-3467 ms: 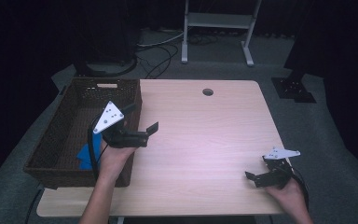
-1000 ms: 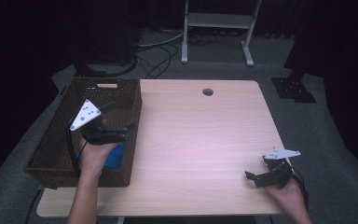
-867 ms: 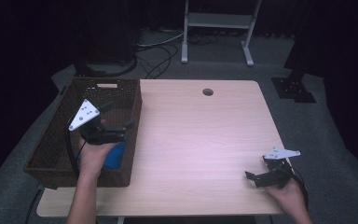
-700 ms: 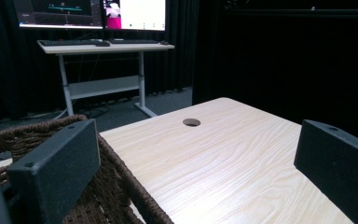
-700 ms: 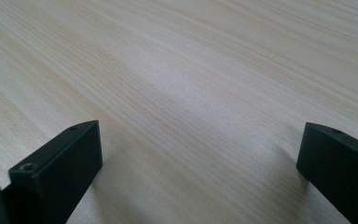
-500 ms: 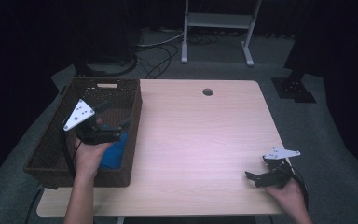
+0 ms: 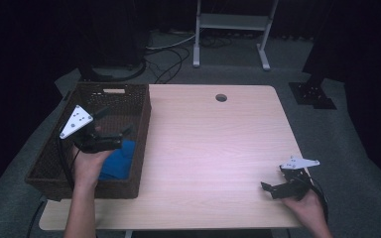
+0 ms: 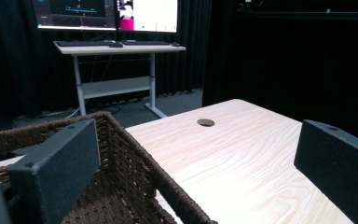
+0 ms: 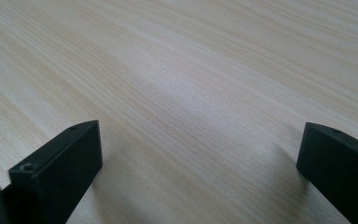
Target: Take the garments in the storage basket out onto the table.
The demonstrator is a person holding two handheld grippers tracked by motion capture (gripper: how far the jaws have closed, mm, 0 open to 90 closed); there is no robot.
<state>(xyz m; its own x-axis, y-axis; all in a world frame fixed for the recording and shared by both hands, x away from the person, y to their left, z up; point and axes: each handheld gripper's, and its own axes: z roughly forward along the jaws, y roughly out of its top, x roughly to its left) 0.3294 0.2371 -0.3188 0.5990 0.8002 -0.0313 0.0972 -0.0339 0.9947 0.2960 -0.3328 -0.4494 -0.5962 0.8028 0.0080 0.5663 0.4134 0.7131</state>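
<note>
**High view: left gripper hovering over a wicker basket, right gripper resting near the worktop's edge**

High view is showing a pale wooden worktop (image 7: 213,148) with a dark brown wicker basket (image 7: 138,144) sitting at its left end. A blue cloth-like thing (image 7: 119,159) is lying inside the basket, against its near right wall; what it is exactly cannot be told. The left gripper (image 7: 113,125) is hanging above the basket, just over the blue thing, with its jaws spread wide and holding nothing. A person's left hand (image 7: 88,166) is gripping it from below, and a grey three-cornered plate is sitting on top of it.

Left gripper view is looking across the basket's woven rim (image 8: 135,154) toward the worktop's far end, where a round hole (image 8: 205,122) is showing in the wood. Both black jaws are standing far apart at the frame's sides, with nothing between them. A second desk with screens (image 8: 116,44) is standing in the dark background.

The right gripper (image 7: 278,187) is sitting low at the near right corner of the worktop, well apart from the basket, held by the right hand (image 7: 307,208). Right gripper view is showing its jaws wide apart over bare wood grain, gripping nothing.
</note>
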